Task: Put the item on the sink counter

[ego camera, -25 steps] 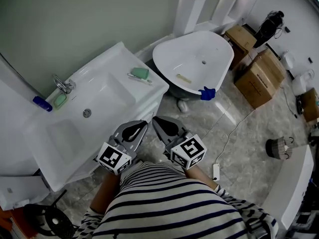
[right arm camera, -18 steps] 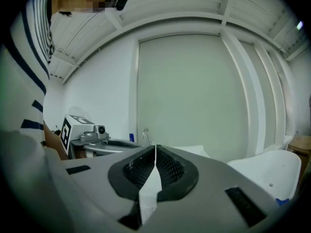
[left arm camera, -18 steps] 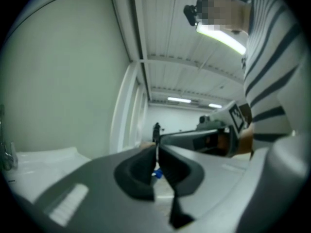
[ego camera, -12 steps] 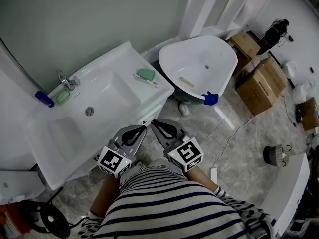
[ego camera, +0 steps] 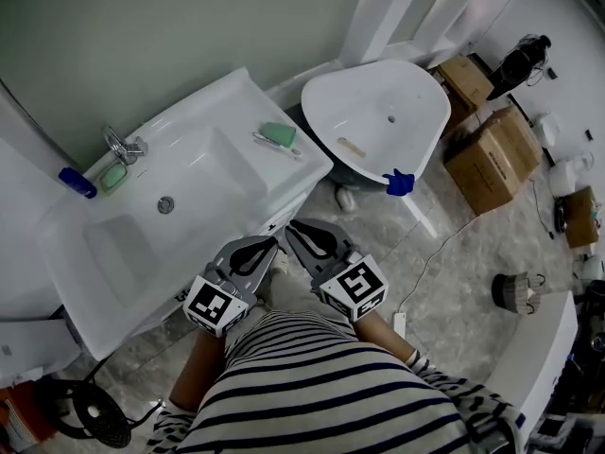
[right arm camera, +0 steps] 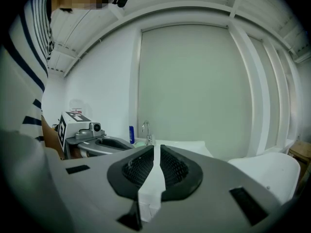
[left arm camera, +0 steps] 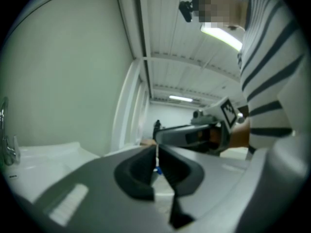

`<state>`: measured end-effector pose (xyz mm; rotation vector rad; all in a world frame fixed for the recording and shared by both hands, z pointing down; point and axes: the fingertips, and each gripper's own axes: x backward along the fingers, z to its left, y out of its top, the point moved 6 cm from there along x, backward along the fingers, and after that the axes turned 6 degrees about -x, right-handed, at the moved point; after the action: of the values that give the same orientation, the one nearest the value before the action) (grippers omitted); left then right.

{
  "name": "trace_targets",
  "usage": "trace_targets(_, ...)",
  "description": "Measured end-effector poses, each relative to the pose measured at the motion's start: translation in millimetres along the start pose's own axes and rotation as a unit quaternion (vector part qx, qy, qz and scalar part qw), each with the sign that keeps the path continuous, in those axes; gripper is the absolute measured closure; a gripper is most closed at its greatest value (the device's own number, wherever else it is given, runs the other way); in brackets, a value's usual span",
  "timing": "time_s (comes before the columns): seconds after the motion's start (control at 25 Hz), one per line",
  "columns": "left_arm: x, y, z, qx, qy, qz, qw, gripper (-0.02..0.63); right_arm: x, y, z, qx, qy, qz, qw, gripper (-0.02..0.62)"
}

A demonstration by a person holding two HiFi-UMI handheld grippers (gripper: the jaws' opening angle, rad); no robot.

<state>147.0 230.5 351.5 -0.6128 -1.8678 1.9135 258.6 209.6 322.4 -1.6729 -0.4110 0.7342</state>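
Close against my chest, left gripper (ego camera: pixel 265 246) and right gripper (ego camera: pixel 301 235) sit closed, holding nothing, so I judge the pick not begun; next I must reach right for what seems the blue item (ego camera: pixel 398 181) on the tub (ego camera: pixel 378 93) rim, apart from the sink's table (ego camera: pixel 227 102).

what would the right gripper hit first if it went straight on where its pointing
Most likely the near edge of the white sink counter; the right gripper, jaws shut, points at it, with the faucet farther along that line. Depth is unclear, so it may pass just over the rim.
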Motion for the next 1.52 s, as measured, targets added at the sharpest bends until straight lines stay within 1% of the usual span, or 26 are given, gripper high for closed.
trace_targets(0.24, -11.6, -0.1, 28.3, -0.003, 0.009, 0.003, 0.9999, 0.591, -22.5, 4.2, -22.6, -0.015, 0.005, -0.005, 1.0, 0.586)
trace_targets(0.36, -23.4, 3.0, 45.1, -0.007, 0.007, 0.003, 0.9999, 0.591, -35.1, 10.7, -37.3, -0.014, 0.013, -0.011, 1.0, 0.586)
trace_targets(0.44, -32.7, 4.6, 57.9, -0.01, 0.005, 0.005, 0.9999, 0.591, -45.4, 16.0, -48.7, -0.012, 0.01, -0.014, 1.0, 0.586)
trace_targets(0.6, -53.1, 4.3, 84.6, -0.01, 0.001, 0.011, 0.9999, 0.591, -65.7, 18.8, -74.9, -0.012, 0.007, -0.003, 1.0, 0.584)
trace_targets(0.76, -77.8, 6.0, 108.4, -0.015, -0.01, 0.016, 0.9997, 0.591, -82.1, 20.4, -103.5, -0.022, 0.007, -0.004, 1.0, 0.584)
trace_targets(0.88, -96.0, 12.9, 125.4, -0.016, -0.013, 0.014, 0.9997, 0.591, -93.7, 24.3, -123.7, -0.026, 0.003, 0.001, 1.0, 0.584)
trace_targets(1.12, -123.6, 10.8, 153.8, -0.022, -0.016, 0.025, 0.9993, 0.591, -117.9, 27.6, -155.8, -0.032, 0.008, 0.011, 0.999, 0.582)
trace_targets(1.2, -133.1, 10.0, 162.1, -0.021, -0.015, 0.029, 0.9993, 0.591, -125.4, 26.0, -166.1, -0.036, 0.01, 0.02, 0.999, 0.564)
trace_targets(1.32, -146.9, 6.4, 173.8, -0.024, -0.018, 0.041, 0.9987, 0.591, -133.9, 22.9, -180.3, -0.046, 0.016, 0.03, 0.998, 0.508)
trace_targets(1.52, -171.9, -1.2, 193.4, -0.027, -0.014, 0.056, 0.998, 0.591, -145.7, 16.7, -206.2, -0.05, 0.027, 0.044, 0.997, 0.508)
